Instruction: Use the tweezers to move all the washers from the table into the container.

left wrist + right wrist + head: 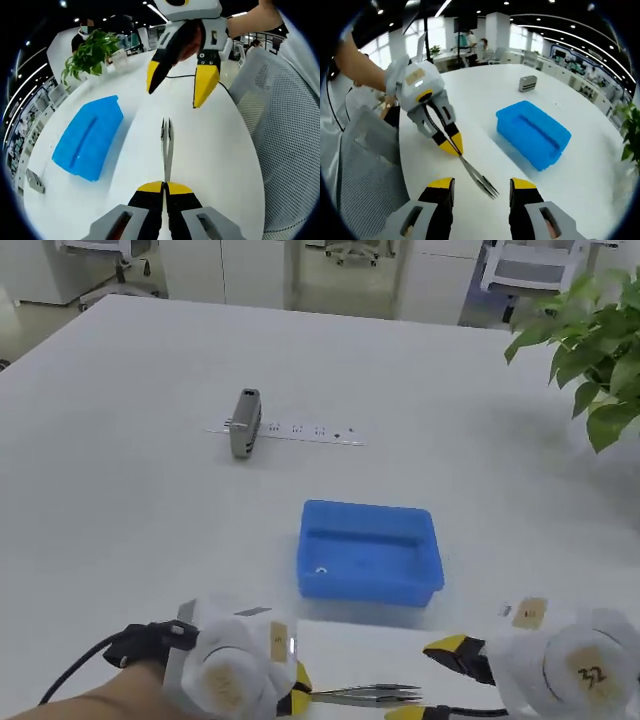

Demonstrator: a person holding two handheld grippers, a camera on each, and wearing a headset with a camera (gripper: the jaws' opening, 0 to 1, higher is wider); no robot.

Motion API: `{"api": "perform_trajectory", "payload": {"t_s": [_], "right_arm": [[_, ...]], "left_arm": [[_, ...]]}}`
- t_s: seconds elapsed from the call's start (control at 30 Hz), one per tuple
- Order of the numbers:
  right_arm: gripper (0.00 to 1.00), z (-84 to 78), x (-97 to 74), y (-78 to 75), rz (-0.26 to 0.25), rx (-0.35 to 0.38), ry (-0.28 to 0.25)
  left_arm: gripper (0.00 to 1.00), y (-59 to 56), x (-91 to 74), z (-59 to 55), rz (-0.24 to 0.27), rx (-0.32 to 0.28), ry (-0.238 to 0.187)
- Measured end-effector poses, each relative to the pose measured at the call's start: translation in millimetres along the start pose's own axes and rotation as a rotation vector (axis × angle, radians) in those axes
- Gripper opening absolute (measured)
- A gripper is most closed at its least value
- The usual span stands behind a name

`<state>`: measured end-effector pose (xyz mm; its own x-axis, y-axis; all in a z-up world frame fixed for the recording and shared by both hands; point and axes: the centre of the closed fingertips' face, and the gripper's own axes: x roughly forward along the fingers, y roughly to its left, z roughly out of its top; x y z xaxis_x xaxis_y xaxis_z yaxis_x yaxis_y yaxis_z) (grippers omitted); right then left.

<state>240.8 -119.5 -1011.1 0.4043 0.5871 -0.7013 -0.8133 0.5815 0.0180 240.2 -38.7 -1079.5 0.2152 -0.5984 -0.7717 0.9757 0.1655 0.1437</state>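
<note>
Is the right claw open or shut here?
Open. The right claw has its yellow tips wide apart; the left claw grips the tweezers.

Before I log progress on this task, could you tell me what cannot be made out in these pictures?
Loose washers: too small against the white table to tell, head view.
Blue container contents: one pale speck, head view, too small to name.
Tweezers tips: too fine to tell if they carry anything, both gripper views.
Left gripper and right gripper: cut off by the head view's bottom edge.
</note>
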Motion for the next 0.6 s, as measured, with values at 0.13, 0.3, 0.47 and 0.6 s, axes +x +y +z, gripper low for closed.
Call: {"api": "perform_trajectory", "payload": {"t_s": [0.13,0.3,0.47,0.6], "right_arm": [[0.55,5.4,-16.9,-6.6,-0.088,0.132,-0.083],[0.60,10.0,-38.6,-12.5,-0.155,0.196,-0.170],[0.71,4.0,-56.4,-13.4,-0.204,0.206,-0.180],[0.79,5.7,-69.2,-13.8,-0.231,0.227,-0.236]], "left_arm": [[0.00,0.6,1.3,0.7,-0.004,0.004,0.026],[0.05,5.0,-0.8,-2.1,0.040,-0.096,0.053],[0.19,9.0,-14.7,-6.8,0.109,-0.225,0.041],[0.38,8.2,-36.0,-5.9,0.174,-0.368,-0.012]]}}
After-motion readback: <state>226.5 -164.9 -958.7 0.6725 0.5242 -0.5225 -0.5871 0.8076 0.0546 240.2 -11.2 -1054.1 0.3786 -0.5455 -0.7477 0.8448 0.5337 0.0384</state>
